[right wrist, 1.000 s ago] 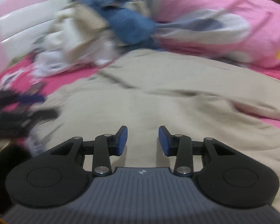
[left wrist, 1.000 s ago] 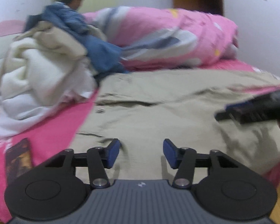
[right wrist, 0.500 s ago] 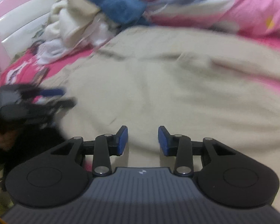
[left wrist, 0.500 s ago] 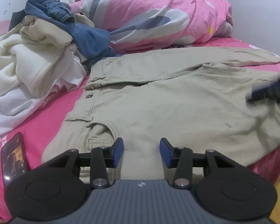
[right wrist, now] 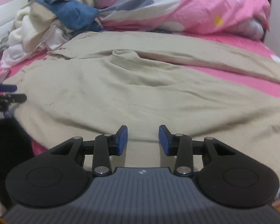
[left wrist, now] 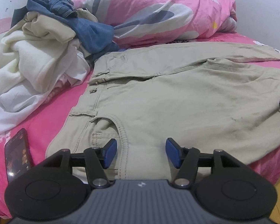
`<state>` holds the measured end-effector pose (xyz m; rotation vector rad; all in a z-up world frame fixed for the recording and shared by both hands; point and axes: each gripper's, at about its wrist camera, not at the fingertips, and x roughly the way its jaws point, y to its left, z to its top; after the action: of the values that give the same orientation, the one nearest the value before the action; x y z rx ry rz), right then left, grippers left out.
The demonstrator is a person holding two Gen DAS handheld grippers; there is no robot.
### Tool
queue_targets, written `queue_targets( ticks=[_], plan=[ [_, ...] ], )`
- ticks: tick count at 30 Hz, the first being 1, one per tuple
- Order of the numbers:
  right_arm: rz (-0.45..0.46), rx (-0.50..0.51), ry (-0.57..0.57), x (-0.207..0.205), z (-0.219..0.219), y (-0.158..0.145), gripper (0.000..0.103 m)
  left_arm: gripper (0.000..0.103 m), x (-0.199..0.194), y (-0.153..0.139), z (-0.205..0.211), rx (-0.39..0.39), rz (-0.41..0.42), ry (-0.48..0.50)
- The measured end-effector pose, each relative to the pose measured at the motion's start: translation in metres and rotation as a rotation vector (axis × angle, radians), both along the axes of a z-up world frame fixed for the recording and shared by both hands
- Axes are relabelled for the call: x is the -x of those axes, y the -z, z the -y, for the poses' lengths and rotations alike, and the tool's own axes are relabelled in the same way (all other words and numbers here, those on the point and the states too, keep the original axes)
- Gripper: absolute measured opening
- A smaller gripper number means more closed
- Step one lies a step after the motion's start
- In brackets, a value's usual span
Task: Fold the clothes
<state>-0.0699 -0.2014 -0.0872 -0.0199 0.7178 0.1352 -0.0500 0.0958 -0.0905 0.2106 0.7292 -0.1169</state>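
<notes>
Trousers (left wrist: 177,97) lying flat; I'm lining left gripper (left wrist: 141,153), jaws just widening on nothing, over near waistband; right gripper (right wrist: 142,137) apart, empty.

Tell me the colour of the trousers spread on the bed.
Khaki beige trousers, clearest in the left wrist view.

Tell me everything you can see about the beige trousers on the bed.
The trousers are beige, of a cotton-like weave, with faint dark marks. They lie spread flat on the pink sheet, waistband toward the clothes pile, legs running the other way; one leg lies apart, with sheet showing between. The zip is open, and a button, belt loops and a curved front pocket show. The far edge lies by the duvet. Neither tool grips them.
</notes>
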Motion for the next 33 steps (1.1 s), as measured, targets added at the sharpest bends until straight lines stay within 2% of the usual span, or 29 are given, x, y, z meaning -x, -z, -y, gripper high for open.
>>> queue_targets(
  ticks=[4, 6, 8, 9, 14, 21, 22, 24, 28, 33],
  plan=[
    [0.097, -0.019, -0.154, -0.007, -0.035, -0.013, 0.036, 0.060, 0.000, -0.001, 0.004, -0.013, 0.000, -0.012],
    [0.075, -0.022, -0.229, -0.009, -0.054, -0.004, 0.035, 0.060, 0.000, -0.001, 0.005, -0.017, 0.000, -0.017],
    [0.011, 0.025, -0.245, -0.007, -0.064, 0.016, 0.034, 0.060, 0.002, -0.001, 0.005, -0.017, 0.000, -0.015],
    [0.013, 0.035, -0.241, 0.003, -0.064, 0.023, 0.034, 0.061, 0.002, -0.002, 0.004, -0.018, 0.001, -0.011],
    [-0.092, -0.001, -0.209, 0.032, -0.051, 0.018, 0.031, 0.062, 0.004, -0.006, 0.004, -0.045, 0.018, 0.011],
    [0.038, -0.063, -0.282, 0.010, -0.073, 0.000, 0.028, 0.064, 0.010, -0.014, 0.009, -0.098, 0.039, 0.021],
    [0.027, -0.063, -0.304, 0.005, -0.079, 0.005, 0.027, 0.064, 0.011, -0.015, 0.009, -0.099, 0.036, 0.018],
    [-0.071, -0.083, -0.341, 0.002, -0.085, 0.022, 0.023, 0.064, 0.015, -0.015, 0.009, -0.113, 0.036, 0.015],
    [-0.180, -0.137, -0.472, 0.028, -0.082, 0.021, 0.021, 0.064, 0.023, -0.014, 0.005, -0.129, 0.032, 0.002],
    [0.020, -0.124, -0.440, 0.010, -0.089, -0.001, 0.021, 0.065, 0.030, -0.017, 0.001, -0.147, 0.033, -0.010]
  ],
)
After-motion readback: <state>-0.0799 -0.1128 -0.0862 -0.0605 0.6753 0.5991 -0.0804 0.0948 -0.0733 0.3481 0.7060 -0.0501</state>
